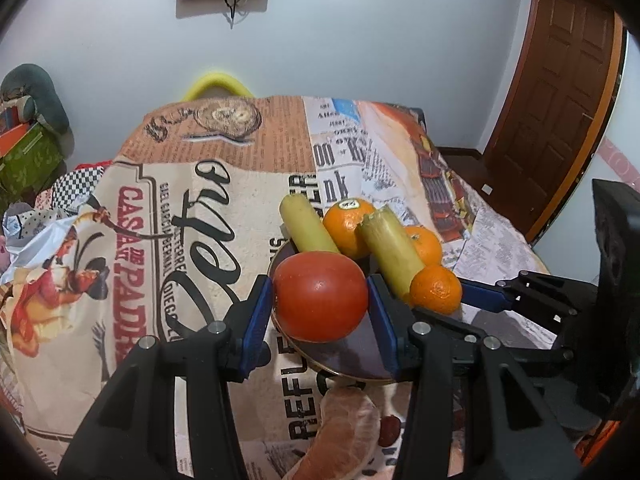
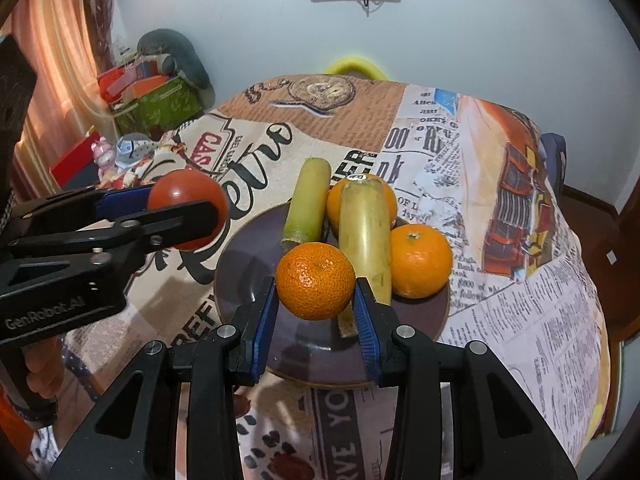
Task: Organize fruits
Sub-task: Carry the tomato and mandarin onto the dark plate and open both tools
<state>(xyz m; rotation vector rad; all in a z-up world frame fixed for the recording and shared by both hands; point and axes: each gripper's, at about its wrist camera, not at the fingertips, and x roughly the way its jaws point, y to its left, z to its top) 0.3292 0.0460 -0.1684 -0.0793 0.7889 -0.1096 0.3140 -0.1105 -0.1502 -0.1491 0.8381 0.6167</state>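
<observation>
My left gripper [image 1: 320,304] is shut on a red tomato [image 1: 320,296] and holds it above the near left rim of a dark plate [image 1: 352,352]. The tomato [image 2: 186,208] and the left gripper also show in the right wrist view. My right gripper [image 2: 316,300] is shut on a small orange [image 2: 316,280] above the plate [image 2: 240,276]. On the plate lie two yellow-green stalks [image 2: 308,200] [image 2: 366,240] and two more oranges [image 2: 420,260] [image 2: 362,196]. The right gripper [image 1: 460,292] shows at the right of the left wrist view.
The table wears a printed newspaper-pattern cloth [image 1: 180,208]. A peeled orange segment [image 1: 344,432] lies on the cloth near my left gripper. Clutter and a green box [image 2: 156,108] stand beyond the left edge. A brown door [image 1: 560,92] is at the right.
</observation>
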